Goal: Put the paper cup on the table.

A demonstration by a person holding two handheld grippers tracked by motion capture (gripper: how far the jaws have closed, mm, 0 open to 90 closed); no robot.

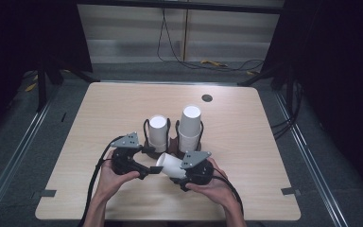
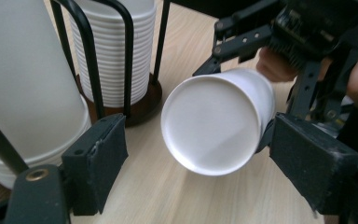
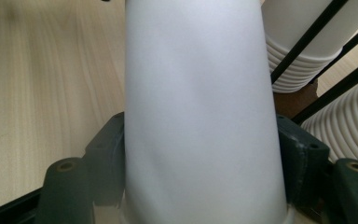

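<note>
Holding the paper cup (image 1: 170, 165) sideways above the table (image 1: 246, 189), the right gripper (image 1: 182, 172) is clamped on it so its base faces the spread-apart left gripper (image 1: 153, 169), probably for a handoff, though that's hard to tell.

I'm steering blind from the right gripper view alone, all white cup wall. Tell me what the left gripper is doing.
Observer: The left gripper is open; its jaws flank the closed base of the white paper cup without touching it.
Operator: Report how my cup lies.
Observer: On its side above the light wooden table, clamped in the right gripper.
Operator: Describe what stands behind.
Observer: Two stacks of white cups in black wire holders.
</note>
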